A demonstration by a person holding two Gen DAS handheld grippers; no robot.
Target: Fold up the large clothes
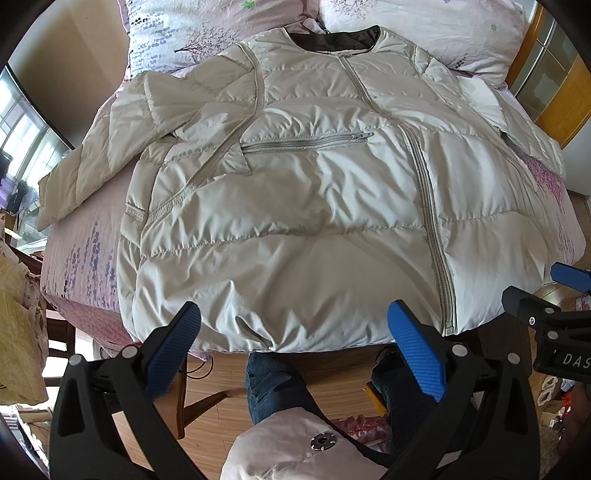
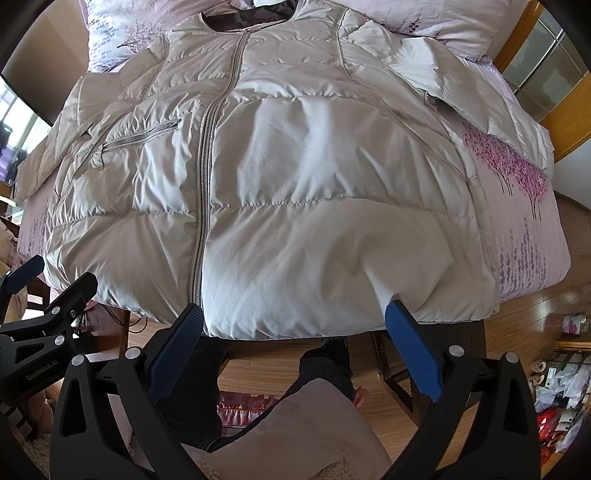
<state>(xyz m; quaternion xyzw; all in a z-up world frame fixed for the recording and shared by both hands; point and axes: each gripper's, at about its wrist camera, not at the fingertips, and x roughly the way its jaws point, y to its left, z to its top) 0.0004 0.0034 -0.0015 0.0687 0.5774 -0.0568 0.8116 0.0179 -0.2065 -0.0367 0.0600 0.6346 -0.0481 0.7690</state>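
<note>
Left claw (image 1: 293, 325): jaws spread wide, nothing between them, hanging just off the near hem of the jacket (image 1: 295, 206).
Right claw (image 2: 293, 325): jaws likewise wide apart and empty, at the hem on the other side of the zipper (image 2: 205, 192); whether a fingertip brushes the fabric cannot be told.
Jacket: pale, puffy, quilted, laid front-up and zipped on the bed (image 1: 85, 258), collar toward the pillows (image 1: 424, 33), hem hanging slightly over the near edge.
Left sleeve (image 1: 110, 147): angled out toward the bed's side, partly bent, not folded in.
Right sleeve (image 2: 498, 110): spread outward over the floral sheet.
Chest pocket (image 1: 306, 142): zipped shut.
Progress, as judged: spreading flat appears done; no fold is visible. Sleeves remain to be brought across the body, then the body doubled over.
</note>
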